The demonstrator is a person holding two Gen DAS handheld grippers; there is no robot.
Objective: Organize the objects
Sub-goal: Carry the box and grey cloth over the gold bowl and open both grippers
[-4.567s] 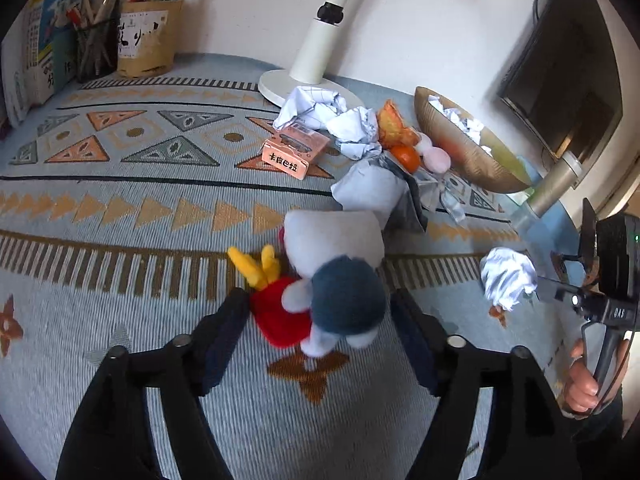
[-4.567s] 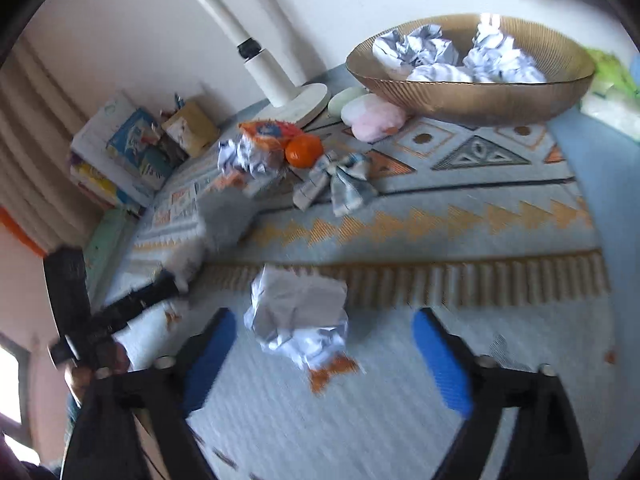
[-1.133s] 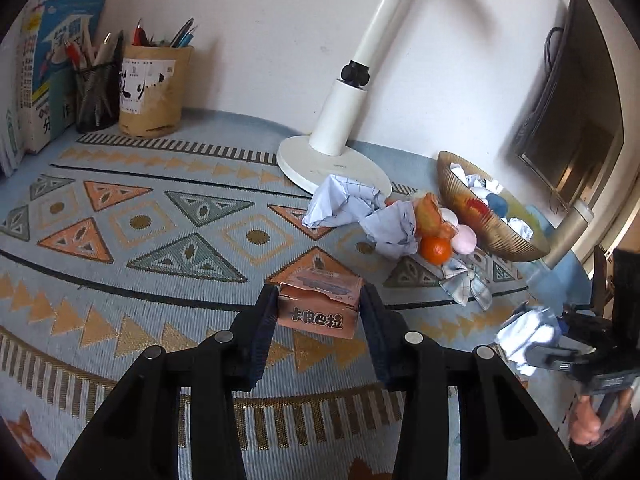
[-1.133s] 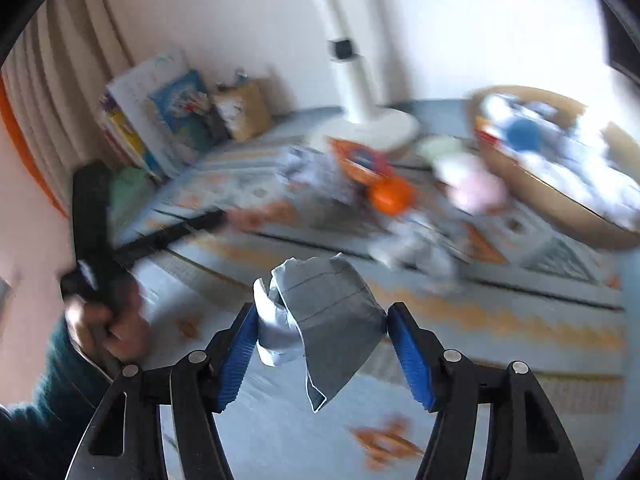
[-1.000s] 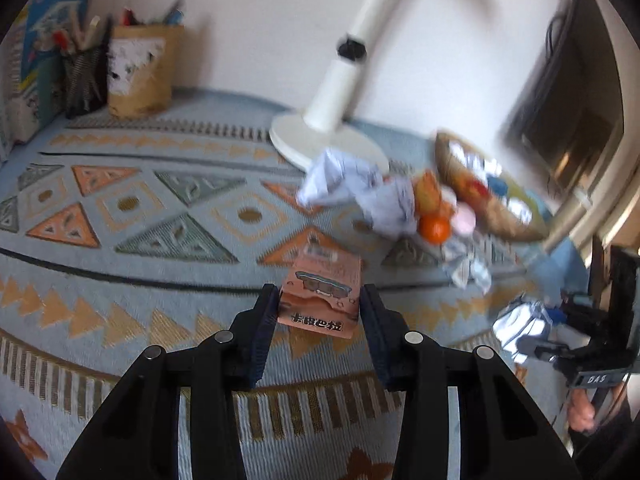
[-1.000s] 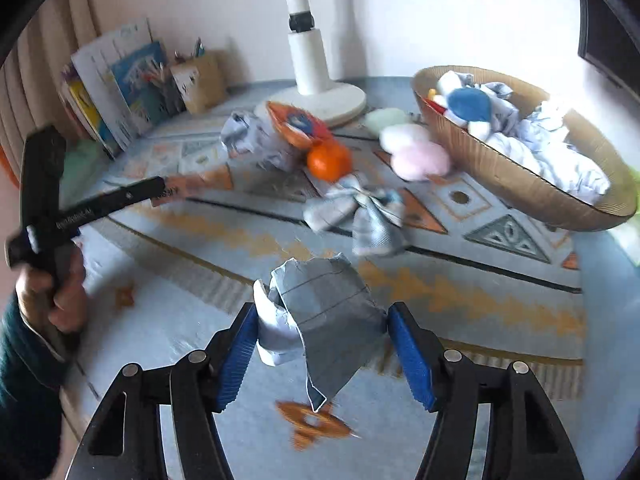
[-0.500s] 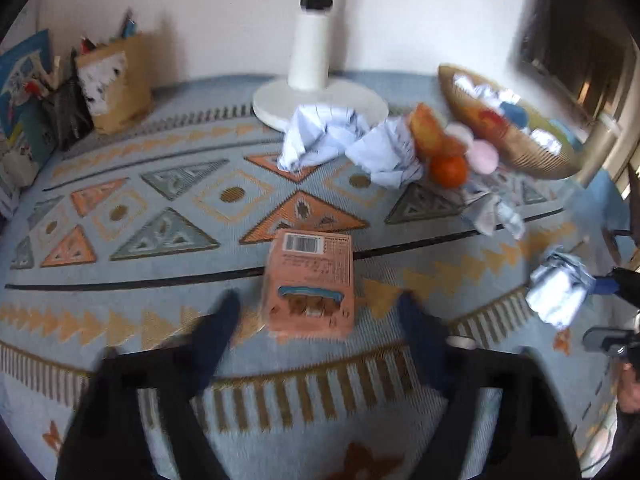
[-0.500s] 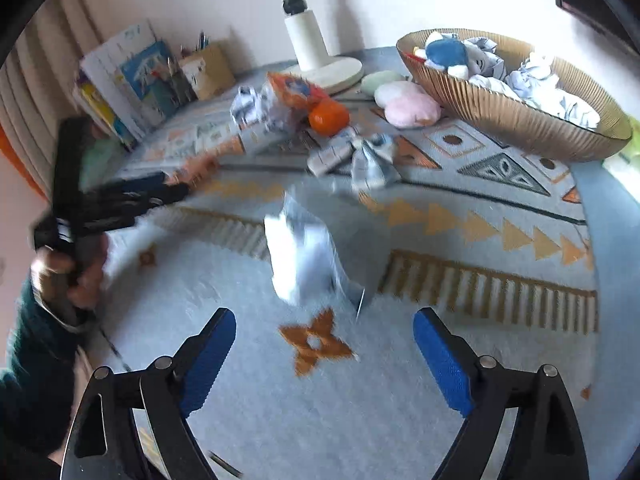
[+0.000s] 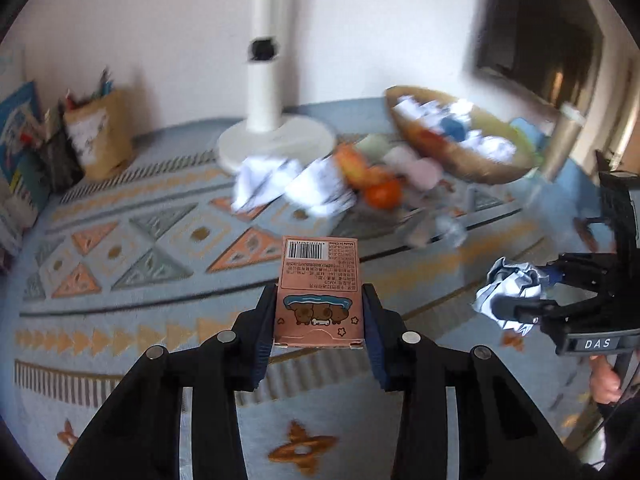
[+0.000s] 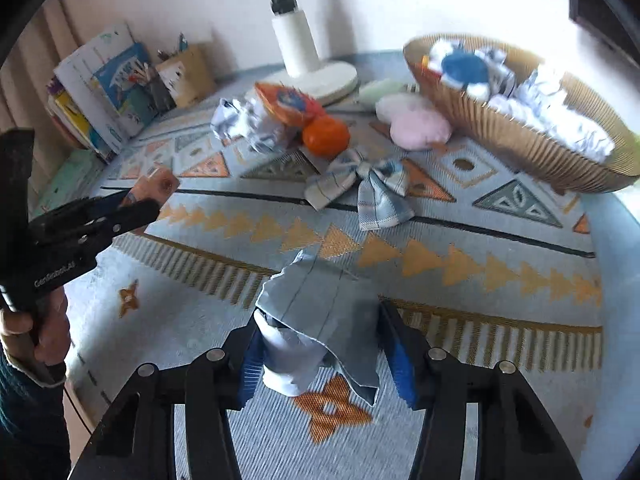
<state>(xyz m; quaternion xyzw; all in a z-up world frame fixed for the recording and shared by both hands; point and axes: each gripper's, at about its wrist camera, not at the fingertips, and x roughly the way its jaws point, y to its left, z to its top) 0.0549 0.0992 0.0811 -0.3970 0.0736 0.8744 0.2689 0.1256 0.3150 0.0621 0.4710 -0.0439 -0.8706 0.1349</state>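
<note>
The left hand-held gripper (image 9: pixel 319 320) is closing on the light, stiff pink carton (image 9: pixel 319 292), pinching its 2 flat sides; the right hand-held gripper (image 10: pixel 322 350) is closing around crumpled paper (image 10: pixel 320 320), probably soft and crushable.

Woven rug (image 10: pixel 460 248); crumpled paper (image 10: pixel 320 320); matt cardboard box (image 9: pixel 319 288).

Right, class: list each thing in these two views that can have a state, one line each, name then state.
Left gripper: jaws closing, pads against the pink box.
Pink box: held, barcode end forward.
Right gripper: jaws closing on the crumpled paper.
Crumpled paper: held between the blue pads.
Woven bowl: holds paper balls.
Orange: resting on the rug.
</note>
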